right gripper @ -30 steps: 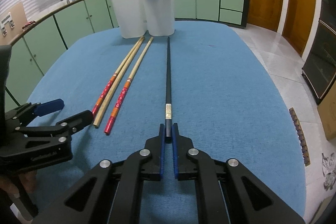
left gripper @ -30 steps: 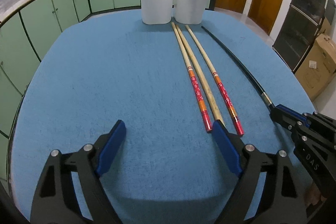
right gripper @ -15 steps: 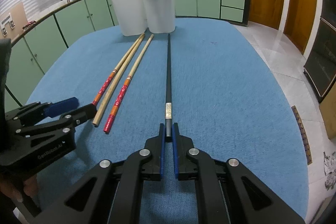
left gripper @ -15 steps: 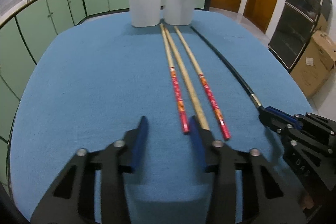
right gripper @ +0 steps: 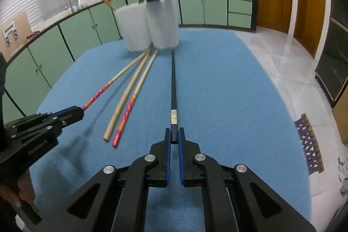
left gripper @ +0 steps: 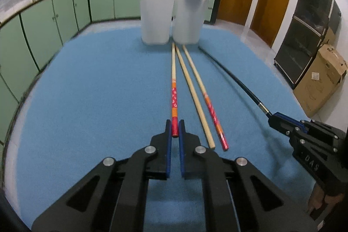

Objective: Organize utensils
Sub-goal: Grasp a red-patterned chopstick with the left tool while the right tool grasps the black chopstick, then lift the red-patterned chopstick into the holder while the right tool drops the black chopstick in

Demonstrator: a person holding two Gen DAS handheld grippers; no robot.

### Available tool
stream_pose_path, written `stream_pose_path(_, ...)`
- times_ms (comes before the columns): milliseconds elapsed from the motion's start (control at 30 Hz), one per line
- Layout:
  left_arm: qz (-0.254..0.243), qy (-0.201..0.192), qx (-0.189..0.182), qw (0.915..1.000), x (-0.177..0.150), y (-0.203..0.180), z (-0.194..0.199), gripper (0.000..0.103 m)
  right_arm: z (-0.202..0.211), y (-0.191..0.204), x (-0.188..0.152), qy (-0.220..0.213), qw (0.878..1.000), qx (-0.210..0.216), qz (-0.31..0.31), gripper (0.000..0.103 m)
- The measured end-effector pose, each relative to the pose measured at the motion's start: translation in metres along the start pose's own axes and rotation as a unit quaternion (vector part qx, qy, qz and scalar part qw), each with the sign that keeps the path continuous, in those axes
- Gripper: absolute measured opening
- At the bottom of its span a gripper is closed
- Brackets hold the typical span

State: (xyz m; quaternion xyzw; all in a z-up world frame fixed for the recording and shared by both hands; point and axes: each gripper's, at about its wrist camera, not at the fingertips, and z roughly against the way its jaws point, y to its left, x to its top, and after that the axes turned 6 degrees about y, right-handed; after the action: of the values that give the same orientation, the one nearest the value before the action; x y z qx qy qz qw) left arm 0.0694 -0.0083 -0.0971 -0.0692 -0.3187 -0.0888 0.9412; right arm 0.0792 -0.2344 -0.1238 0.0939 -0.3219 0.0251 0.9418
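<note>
My left gripper (left gripper: pixel 174 129) is shut on the red-patterned end of a wooden chopstick (left gripper: pixel 173 88), seen at the left of the right wrist view (right gripper: pixel 113 80). A plain wooden chopstick (left gripper: pixel 192 92) and a second red-ended one (left gripper: pixel 205 97) lie beside it on the blue cloth. My right gripper (right gripper: pixel 174 137) is shut on the end of a long black chopstick (right gripper: pixel 173 84), which also shows in the left wrist view (left gripper: pixel 235 77). Two white holders (left gripper: pixel 154 16) (left gripper: pixel 188 19) stand at the far end with utensils in them.
The blue-covered table (left gripper: pixel 97 90) ends in a rounded edge on all sides. Green cabinets (left gripper: pixel 43 23) line the back and left. A cardboard box (left gripper: pixel 322 79) and a dark appliance (left gripper: pixel 304 36) stand on the floor to the right.
My left gripper moved right, closed on the leftmost red-ended chopstick and swung its near end away from the other two. My right gripper stayed shut on the black chopstick.
</note>
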Motion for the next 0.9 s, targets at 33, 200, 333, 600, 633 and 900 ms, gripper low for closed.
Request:
stream_pose_path(33,-0.002,-0.007,0.001,1.0000,0.003,0.001,0.005,0.005,0.006,0.000,0.003,-0.007,1.000,-0.001,0.003,0.006)
stream_pose_path(200,-0.012,-0.050,-0.004,0.9987,0.021,-0.001,0.038,0.005,0.035,0.002,0.017,-0.039,0.999,-0.001,0.011,0.006)
stream_pose_path(333,-0.015,-0.085,-0.007,0.9963,0.033,-0.002,0.063,0.005,0.061,-0.001,0.031,-0.070,0.997,0.005,0.011,0.006)
stream_pose_path(600,-0.021,-0.130,-0.024,0.9910,0.062,-0.001,0.097,0.005,0.101,-0.001,0.068,-0.113,0.993,0.022,0.019,0.006)
stream_pose_path(633,-0.022,-0.134,-0.027,0.9904,0.066,0.000,0.101,0.005,0.105,0.000,0.072,-0.116,0.993,0.025,0.022,0.006)
stream_pose_path(900,-0.045,-0.154,-0.048,0.9859,0.098,-0.002,0.121,0.005,0.118,0.008,0.119,-0.101,0.992,0.048,0.063,0.006)
